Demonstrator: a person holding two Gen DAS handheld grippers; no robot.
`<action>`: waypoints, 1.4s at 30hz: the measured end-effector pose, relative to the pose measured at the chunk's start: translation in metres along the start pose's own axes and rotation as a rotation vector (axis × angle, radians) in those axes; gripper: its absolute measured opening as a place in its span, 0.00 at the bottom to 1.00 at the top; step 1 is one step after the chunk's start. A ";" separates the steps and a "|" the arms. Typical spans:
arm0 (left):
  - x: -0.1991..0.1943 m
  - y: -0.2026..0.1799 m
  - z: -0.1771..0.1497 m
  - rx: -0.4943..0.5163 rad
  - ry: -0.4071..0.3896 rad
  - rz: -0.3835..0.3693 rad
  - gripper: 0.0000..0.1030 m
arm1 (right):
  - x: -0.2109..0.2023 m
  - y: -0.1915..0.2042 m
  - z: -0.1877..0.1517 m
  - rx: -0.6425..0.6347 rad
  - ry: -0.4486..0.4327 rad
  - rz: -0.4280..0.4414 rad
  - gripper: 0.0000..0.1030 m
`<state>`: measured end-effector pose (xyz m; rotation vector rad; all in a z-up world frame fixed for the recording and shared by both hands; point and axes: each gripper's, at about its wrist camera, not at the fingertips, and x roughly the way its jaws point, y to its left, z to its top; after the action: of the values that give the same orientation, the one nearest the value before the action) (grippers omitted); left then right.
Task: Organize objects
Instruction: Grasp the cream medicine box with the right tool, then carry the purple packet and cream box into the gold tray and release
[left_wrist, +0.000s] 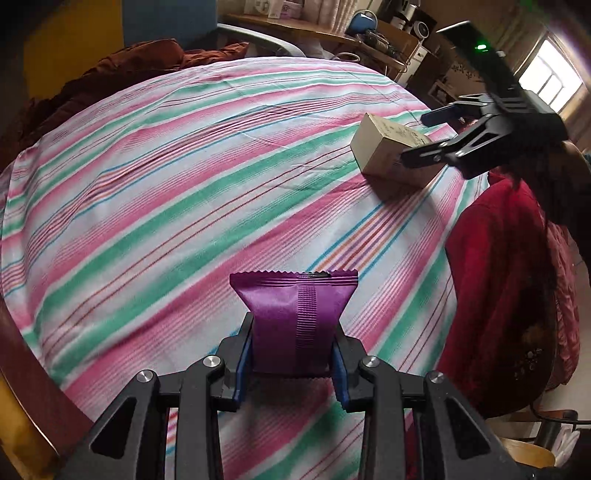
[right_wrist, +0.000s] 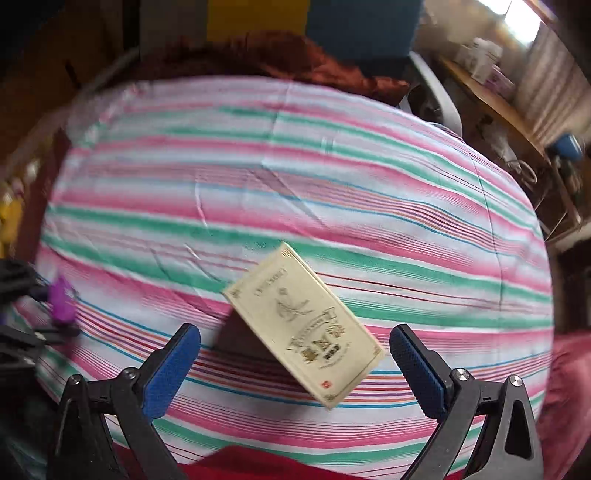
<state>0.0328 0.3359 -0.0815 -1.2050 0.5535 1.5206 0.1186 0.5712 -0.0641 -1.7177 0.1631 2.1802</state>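
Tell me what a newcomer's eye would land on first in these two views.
First the striped bedsheet, pink, green and white, filling both views. Next the purple snack packet pinched in the left tool at the bottom of the left wrist view. Then the cream box with gold print, lying on the sheet between the open pads of the right tool.

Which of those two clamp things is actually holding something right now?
The left gripper: its blue pads pinch a purple snack packet. The right gripper is open, its fingers either side of the cream box without touching it.
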 end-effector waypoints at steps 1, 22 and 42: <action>0.001 -0.002 -0.001 -0.005 0.003 -0.005 0.34 | 0.008 0.000 0.004 -0.029 0.040 0.000 1.00; -0.027 -0.001 -0.012 -0.111 -0.143 0.088 0.34 | 0.010 0.027 -0.004 0.046 0.024 -0.001 0.50; -0.107 0.005 -0.049 -0.143 -0.344 0.281 0.34 | -0.004 0.097 -0.001 0.158 -0.073 0.187 0.50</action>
<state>0.0394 0.2455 -0.0056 -0.9684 0.3991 1.9859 0.0863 0.4796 -0.0728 -1.5890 0.4808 2.2889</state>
